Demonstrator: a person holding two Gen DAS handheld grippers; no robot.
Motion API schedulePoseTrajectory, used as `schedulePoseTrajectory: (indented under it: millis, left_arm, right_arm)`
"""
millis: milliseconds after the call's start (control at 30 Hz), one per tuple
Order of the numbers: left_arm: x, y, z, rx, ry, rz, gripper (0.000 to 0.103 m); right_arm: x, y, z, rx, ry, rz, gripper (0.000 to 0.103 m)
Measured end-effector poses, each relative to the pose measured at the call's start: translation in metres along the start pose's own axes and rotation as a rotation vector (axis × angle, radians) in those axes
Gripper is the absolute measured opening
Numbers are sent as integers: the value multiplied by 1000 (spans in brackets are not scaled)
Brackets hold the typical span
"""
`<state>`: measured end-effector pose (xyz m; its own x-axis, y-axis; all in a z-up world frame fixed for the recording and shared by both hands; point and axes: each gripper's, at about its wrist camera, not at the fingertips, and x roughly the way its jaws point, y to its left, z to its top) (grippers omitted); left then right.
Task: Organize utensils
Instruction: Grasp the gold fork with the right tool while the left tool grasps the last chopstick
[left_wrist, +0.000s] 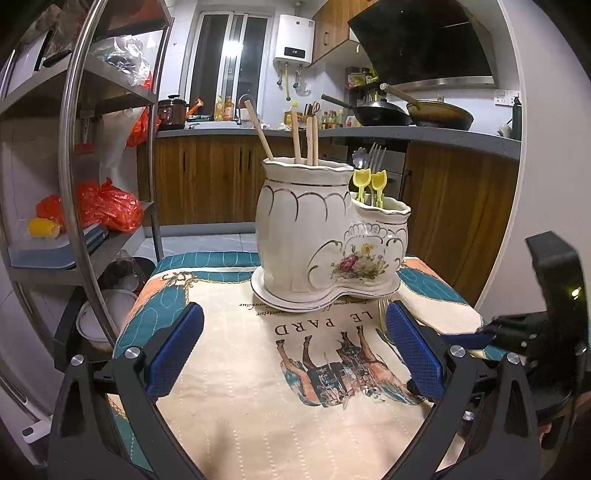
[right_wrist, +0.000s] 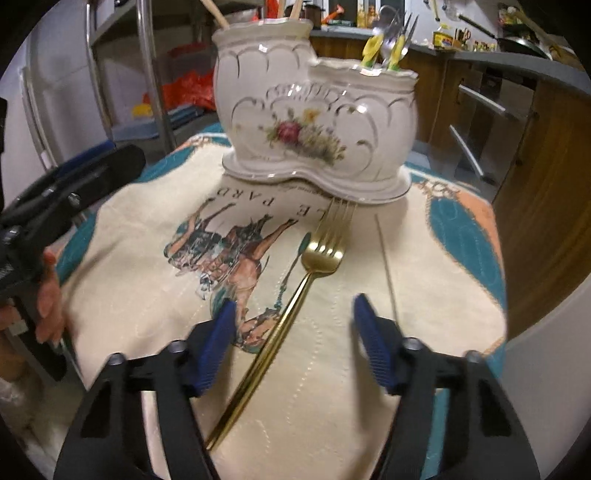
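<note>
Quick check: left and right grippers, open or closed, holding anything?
Left gripper: open, empty, above the tablecloth.
Right gripper: open, straddling the gold fork handle, pads not touching it.

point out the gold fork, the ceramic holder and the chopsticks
gold fork (right_wrist: 325, 254): right wrist view, on the base of its tines
ceramic holder (left_wrist: 295, 229): left wrist view, on the tall compartment's front wall
chopsticks (left_wrist: 295, 136): left wrist view, on one stick's shaft above the rim

Black claw (right_wrist: 291, 343) frames carry ribbed blue pads (right_wrist: 216, 347) and silver screws.
</note>
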<state>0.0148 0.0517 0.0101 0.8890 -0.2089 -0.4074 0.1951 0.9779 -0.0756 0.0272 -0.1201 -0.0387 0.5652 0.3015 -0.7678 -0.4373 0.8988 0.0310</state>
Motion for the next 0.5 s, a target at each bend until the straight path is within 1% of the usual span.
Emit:
schedulePoseTrajectory:
  millis: [33, 100, 133, 200, 300, 400, 500]
  left_arm:
    - [-1, 1, 0, -2, -1, -1, 97]
    - [-2, 3, 0, -7, -5, -2, 97]
    - [-3, 4, 0, -10, -7, -2, 97]
    - [-4, 5, 0, -9, -8, -1, 97]
    - [-3, 4, -1, -3, -8, 8, 97]
    - [-3, 3, -1, 4, -11, 13, 97]
    - [0, -1, -2, 23, -9, 25, 97]
  right_arm:
    - [1, 0, 1, 3, -3, 3, 50]
    - [1, -1, 2, 21, 0, 19, 39]
    - [0, -1, 2, 23, -1, 17, 35]
    - [-1, -3, 1, 30, -7, 18, 23]
    - [-1, -10, 0, 71, -10, 44, 16]
    - [-3, -16, -2, 86, -17, 59, 12]
    - [-5, -20, -5, 100, -19, 96, 7]
